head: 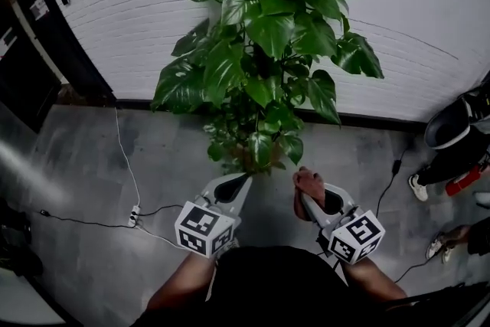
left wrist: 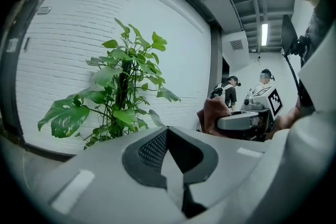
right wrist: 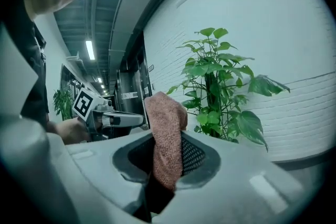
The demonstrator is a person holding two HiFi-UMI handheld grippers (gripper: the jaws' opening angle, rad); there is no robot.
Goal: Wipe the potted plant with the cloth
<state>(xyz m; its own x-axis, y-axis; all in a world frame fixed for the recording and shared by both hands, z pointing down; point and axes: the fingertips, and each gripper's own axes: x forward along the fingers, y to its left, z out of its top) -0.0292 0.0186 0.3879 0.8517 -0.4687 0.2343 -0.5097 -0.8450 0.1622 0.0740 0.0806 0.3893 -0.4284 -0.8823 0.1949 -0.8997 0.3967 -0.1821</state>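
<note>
The cloth (right wrist: pixel 167 131) is pinched in the right claw (head: pixel 308 200) and stands bunched above its tips. The left claw (head: pixel 245 178) is closed on nothing. The potted plant (head: pixel 264 50) stands at 12 o'clock against the wall (head: pixel 138 4), near both claws but untouched. Only a fold appears to be gripped, so the cloth could be dragged free by a stem. Unsupported leaves could be torn, and the tall plant tipped, if too much pressure is applied.

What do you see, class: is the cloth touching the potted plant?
Apart. The left gripper view shows bare white wall between the cloth and the potted plant.
</note>
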